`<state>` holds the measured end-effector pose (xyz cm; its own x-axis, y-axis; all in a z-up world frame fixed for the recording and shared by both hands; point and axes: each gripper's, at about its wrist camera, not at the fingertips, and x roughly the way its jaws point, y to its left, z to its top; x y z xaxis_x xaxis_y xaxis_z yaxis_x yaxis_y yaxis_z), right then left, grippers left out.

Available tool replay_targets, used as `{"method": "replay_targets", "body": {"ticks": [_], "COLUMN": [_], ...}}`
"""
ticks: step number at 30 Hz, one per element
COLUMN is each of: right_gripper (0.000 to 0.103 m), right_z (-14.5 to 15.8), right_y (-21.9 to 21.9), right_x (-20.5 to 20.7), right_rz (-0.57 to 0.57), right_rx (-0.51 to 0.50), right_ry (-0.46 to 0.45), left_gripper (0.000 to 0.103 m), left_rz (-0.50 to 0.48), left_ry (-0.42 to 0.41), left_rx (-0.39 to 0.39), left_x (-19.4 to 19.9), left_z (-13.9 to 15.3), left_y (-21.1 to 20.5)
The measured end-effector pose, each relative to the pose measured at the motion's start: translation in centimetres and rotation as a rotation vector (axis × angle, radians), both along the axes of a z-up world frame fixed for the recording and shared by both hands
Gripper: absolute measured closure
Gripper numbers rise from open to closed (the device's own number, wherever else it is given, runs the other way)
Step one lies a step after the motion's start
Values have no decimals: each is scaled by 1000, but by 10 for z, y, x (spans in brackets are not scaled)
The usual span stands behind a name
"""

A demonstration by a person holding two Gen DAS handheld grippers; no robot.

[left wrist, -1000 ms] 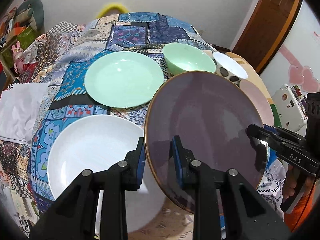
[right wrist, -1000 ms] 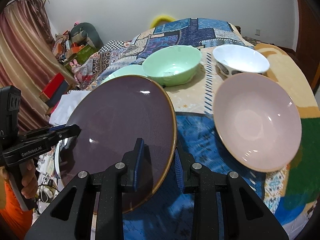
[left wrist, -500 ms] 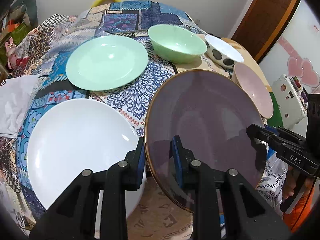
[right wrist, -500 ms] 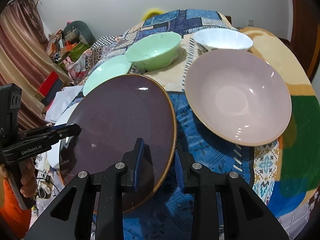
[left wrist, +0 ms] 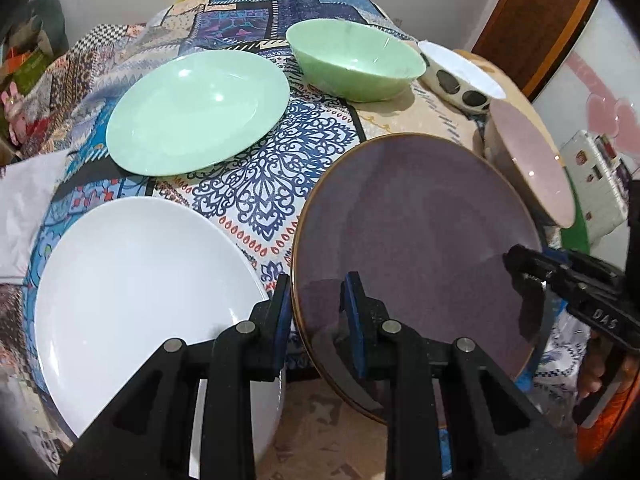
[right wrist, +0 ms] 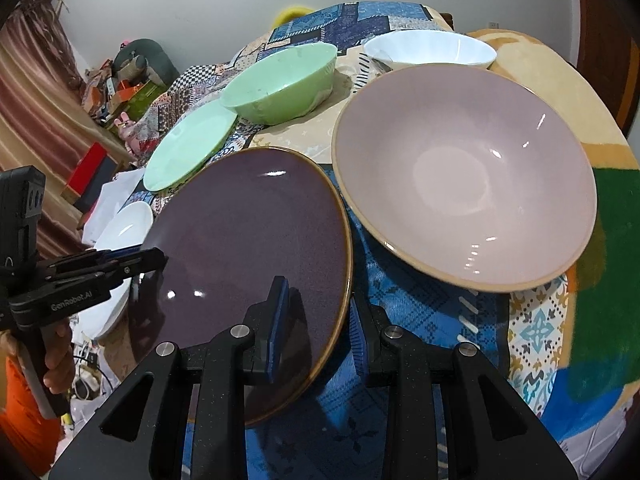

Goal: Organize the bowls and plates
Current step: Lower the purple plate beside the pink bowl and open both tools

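Plates three, bowls three.

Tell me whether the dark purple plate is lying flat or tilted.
Tilted: the dark purple plate is clamped at opposite rims by the left gripper and right gripper, above the patterned cloth.

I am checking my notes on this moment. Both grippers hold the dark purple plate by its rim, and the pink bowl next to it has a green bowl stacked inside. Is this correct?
Not quite. Both the left gripper and right gripper do hold the dark purple plate by its rim, but the pink bowl is empty. The green bowl stands apart, farther back on the cloth. The right wrist view shows this.
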<state>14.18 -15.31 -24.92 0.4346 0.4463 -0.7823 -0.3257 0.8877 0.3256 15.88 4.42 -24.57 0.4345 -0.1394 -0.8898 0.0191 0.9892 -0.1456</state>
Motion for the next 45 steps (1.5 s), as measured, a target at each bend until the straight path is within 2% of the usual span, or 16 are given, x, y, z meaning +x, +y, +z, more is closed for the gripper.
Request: {"method": "replay_targets", "body": {"ticks": [13,19,25,29,34,36,38,41,45], "right_gripper": [76,74,71,67,54,48,44,35,34], "right_z": [-3,10,30,45,60,65,68,71,70], "right_y": [-3,-8,-6,2,18,24,33,49,69], "right_x": [2,-6,-18,-27,-39,-43,-46,-49,-51], "right_rz": [2,-10,-3,13,32,40,49,62,90], "right_rx": [-19,-46,-34,-26,-33,-34,-29,-29,-22], "right_ry": [-4,-26,-72,-108,-168,-184,-201,-217,-217], "left_gripper": [78,78,76,63,48,34,27,12,10], "left_rz": [13,32,63,84,109,123,139,161,184], "left_ry": [3,-25,-53,-113,-195,-222,-251,-281,-296], "left_rx": [-14,-8,-37,-31,-10,7,29,61,90], "left_x": [9,-2,-18,-37,-61,-71,-82,-97,-113], "left_z": [-5,6,24,45,72,80,89,96,97], "left_y": [4,8,18,25,35,40,48,60,77]}}
